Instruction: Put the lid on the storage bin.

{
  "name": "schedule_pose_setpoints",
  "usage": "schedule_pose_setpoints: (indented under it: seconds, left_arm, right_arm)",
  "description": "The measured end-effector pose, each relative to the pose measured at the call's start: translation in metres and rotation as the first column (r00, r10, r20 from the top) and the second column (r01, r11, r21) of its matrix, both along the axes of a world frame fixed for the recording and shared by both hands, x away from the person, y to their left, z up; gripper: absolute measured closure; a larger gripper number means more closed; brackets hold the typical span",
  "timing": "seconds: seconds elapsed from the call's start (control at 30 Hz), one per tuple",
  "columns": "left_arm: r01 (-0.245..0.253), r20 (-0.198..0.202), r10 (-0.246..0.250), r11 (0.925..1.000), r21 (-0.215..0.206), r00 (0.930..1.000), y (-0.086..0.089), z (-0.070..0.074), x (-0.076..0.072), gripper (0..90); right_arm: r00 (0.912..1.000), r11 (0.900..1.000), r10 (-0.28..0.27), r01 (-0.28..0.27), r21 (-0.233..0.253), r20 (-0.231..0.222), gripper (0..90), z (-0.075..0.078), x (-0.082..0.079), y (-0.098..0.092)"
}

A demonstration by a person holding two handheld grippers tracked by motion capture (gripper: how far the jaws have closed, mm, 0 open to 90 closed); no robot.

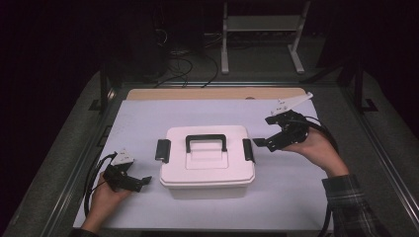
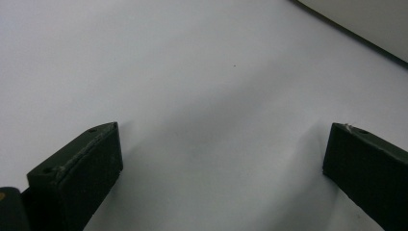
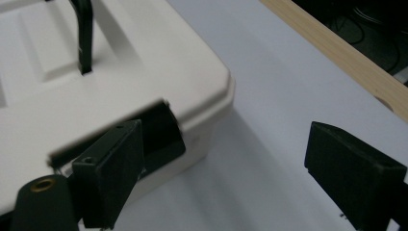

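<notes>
The left gripper lies low on the white sheet, just off the near left corner of the white box. Its jaws stand wide apart with bare sheet between them, gripping nothing; in the left gripper view a strip of the box's wall shows far ahead to the right. The box sits between the two grippers, lid on, its black handle upright and a black latch on each end. The right gripper hovers at the box's right end, jaws wide open and empty, one jaw just beside the right latch. Open sheet runs beyond it to the wooden table edge.
</notes>
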State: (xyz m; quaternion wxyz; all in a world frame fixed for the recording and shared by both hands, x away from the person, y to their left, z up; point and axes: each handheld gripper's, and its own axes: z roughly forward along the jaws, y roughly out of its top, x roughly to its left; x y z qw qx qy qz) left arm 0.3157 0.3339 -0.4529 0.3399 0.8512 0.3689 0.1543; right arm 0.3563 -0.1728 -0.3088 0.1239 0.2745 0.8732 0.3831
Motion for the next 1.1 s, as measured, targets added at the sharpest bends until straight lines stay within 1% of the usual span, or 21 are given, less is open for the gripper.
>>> schedule_pose_setpoints:
  seconds: [0.1, 0.2, 0.23, 0.33, 0.47, 0.63, 0.7, 0.8, 0.87, 0.9, 0.97, 1.07, 1.1]
  left_arm:
    - [0.000, 0.001, 0.000, 1.0000, -0.001, 1.0000, 0.000, 0.000, 0.000, 0.0]
    - [0.000, 0.001, 0.000, 1.0000, 0.000, 1.0000, 0.000, 0.000, 0.000, 0.0]
    - [0.000, 0.001, 0.000, 1.0000, 0.000, 1.0000, 0.000, 0.000, 0.000, 0.0]
    - [0.000, 0.001, 0.000, 1.0000, 0.000, 1.0000, 0.000, 0.000, 0.000, 0.0]
    - [0.000, 0.001, 0.000, 1.0000, 0.000, 1.0000, 0.000, 0.000, 0.000, 0.0]
    - [-0.001, 0.002, 0.001, 1.0000, -0.001, 1.0000, 0.000, 0.000, 0.000, 0.0]
    - [-0.001, 0.002, 0.001, 1.0000, -0.001, 1.0000, 0.000, 0.000, 0.000, 0.0]
    - [0.000, 0.002, 0.000, 1.0000, -0.001, 1.0000, 0.000, 0.000, 0.000, 0.0]
    - [0.000, 0.002, 0.000, 1.0000, -0.001, 1.0000, 0.000, 0.000, 0.000, 0.0]
    - [0.000, 0.003, 0.000, 1.0000, -0.001, 1.0000, 0.000, 0.000, 0.000, 0.0]
    - [0.000, 0.002, 0.000, 1.0000, 0.000, 1.0000, 0.000, 0.000, 0.000, 0.0]
    - [0.000, 0.001, 0.000, 1.0000, -0.001, 1.0000, 0.000, 0.000, 0.000, 0.0]
    - [0.000, 0.002, 0.000, 1.0000, -0.001, 1.0000, 0.000, 0.000, 0.000, 0.0]
  right_arm:
    - [0.9993, 0.999, -0.039, 0.039, 0.019, 0.000, 13.1, -0.016, -0.005, -0.011]
    - [0.9961, 0.996, -0.087, 0.086, 0.035, 0.013, 13.1, -0.032, -0.009, -0.018]
    - [0.9949, 0.994, -0.100, 0.100, 0.041, 0.010, 13.2, -0.038, -0.010, -0.020]
    - [0.9901, 0.990, -0.140, 0.139, 0.038, 0.013, 13.1, -0.053, -0.012, -0.025]
    - [0.9792, 0.979, -0.202, 0.202, 0.028, 0.015, 13.2, -0.073, -0.017, -0.031]
    - [0.9666, 0.967, -0.256, 0.256, 0.015, 0.003, 13.1, -0.095, -0.023, -0.037]
    - [0.9619, 0.962, -0.273, 0.273, -0.004, 0.006, 12.3, -0.102, -0.025, -0.039]
    - [0.9563, 0.956, -0.292, 0.292, -0.008, -0.011, 10.7, -0.112, -0.026, -0.041]
    - [0.9539, 0.953, -0.299, 0.298, -0.047, -0.022, 7.8, -0.117, -0.026, -0.041]
    - [0.9539, 0.953, -0.299, 0.298, -0.053, -0.025, 7.8, -0.120, -0.026, -0.041]
    - [0.9541, 0.954, -0.298, 0.296, -0.049, -0.032, 7.8, -0.123, -0.026, -0.042]
    - [0.9489, 0.949, -0.313, 0.311, -0.045, -0.040, 7.8, -0.127, -0.027, -0.042]
    - [0.9471, 0.948, -0.318, 0.316, -0.050, -0.044, 7.1, -0.128, -0.028, -0.043]
